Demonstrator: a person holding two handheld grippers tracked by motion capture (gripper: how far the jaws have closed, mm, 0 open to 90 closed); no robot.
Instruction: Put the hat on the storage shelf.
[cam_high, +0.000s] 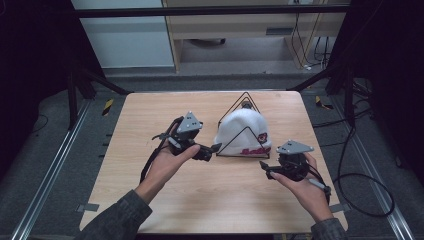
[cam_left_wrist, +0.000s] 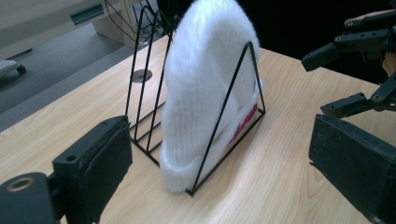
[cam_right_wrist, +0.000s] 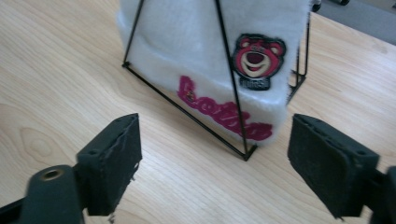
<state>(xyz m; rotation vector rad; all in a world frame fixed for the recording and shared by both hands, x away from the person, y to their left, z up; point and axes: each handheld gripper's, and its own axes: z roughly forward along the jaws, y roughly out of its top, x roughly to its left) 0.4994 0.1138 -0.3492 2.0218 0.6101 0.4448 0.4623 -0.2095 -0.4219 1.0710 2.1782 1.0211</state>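
Observation:
A white fluffy beanie (cam_high: 243, 131) with a red bear patch (cam_right_wrist: 258, 59) and pink lettering stands tucked between the triangular wires of a black wire rack (cam_high: 245, 103) on the wooden table (cam_high: 150, 115). My left gripper (cam_high: 216, 149) sits just left of the rack's front corner, jaws open, nothing between them. In its own view the beanie (cam_left_wrist: 205, 88) and rack (cam_left_wrist: 144, 79) stand ahead of the spread pads (cam_left_wrist: 100, 168). My right gripper (cam_high: 264, 167) hovers at the beanie's right front, open and empty; its view faces the beanie (cam_right_wrist: 210, 42) and rack (cam_right_wrist: 224, 60).
The rack stands at the table's back centre. Bare wood lies in front of and left of both hands. Dark frame struts and floor cables (cam_high: 360, 185) surround the table. The right gripper (cam_left_wrist: 355, 70) shows at the far right of the left gripper view.

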